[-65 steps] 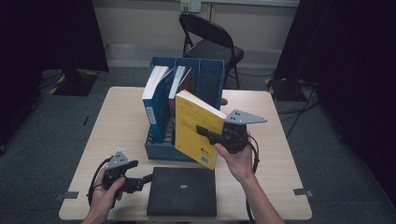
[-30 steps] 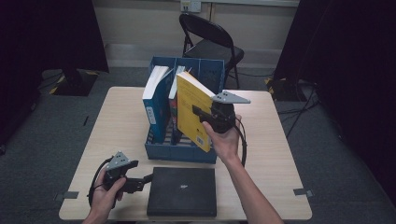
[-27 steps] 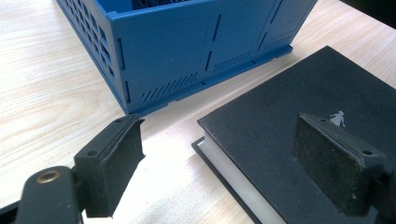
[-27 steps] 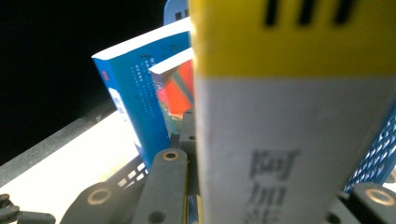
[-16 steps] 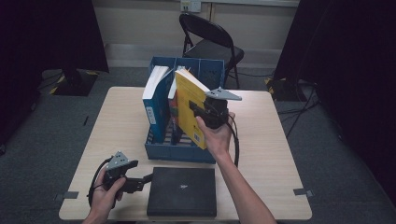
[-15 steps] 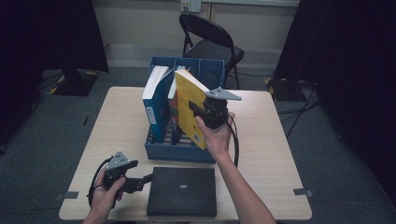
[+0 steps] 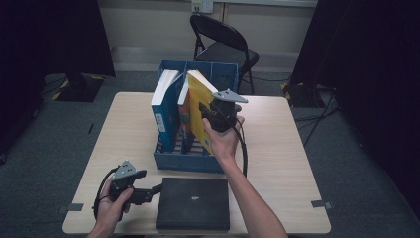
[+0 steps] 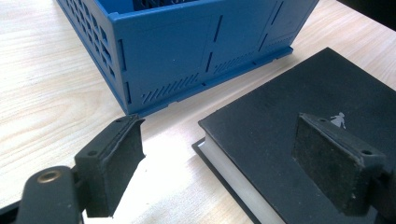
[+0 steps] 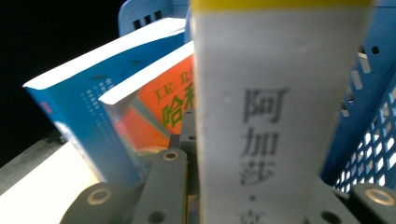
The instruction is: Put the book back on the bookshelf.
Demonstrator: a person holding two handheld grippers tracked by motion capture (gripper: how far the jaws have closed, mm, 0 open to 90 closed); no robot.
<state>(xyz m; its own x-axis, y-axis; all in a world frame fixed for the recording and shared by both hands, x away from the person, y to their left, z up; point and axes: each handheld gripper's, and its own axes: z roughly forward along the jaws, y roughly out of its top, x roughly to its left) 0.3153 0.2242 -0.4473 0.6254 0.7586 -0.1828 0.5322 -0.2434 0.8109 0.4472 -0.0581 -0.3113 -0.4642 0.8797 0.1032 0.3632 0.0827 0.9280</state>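
Over the last 2 seconds the right tool (image 7: 214, 115) had carried the yellow book (image 7: 199, 106) from above the front of the tabletop (image 7: 287, 148) to the blue crate (image 7: 187, 159), where it now stood almost upright in a slot, just beside the orange book (image 9: 159, 105) and the blue book (image 7: 166, 106). By my reading the shelving step was nearly finished, with only lowering and release left. The right tool was clamped on the yellow book, whose white spine (image 9: 261, 121) rose straight up between its jaws in the right gripper view (the print on it was legible but blurred). The left tool (image 7: 143, 191) rested low near the front edge, its jaws spread wide around the corner of the black book (image 8: 299, 121), which lay flat just in front of the crate, not gripped.
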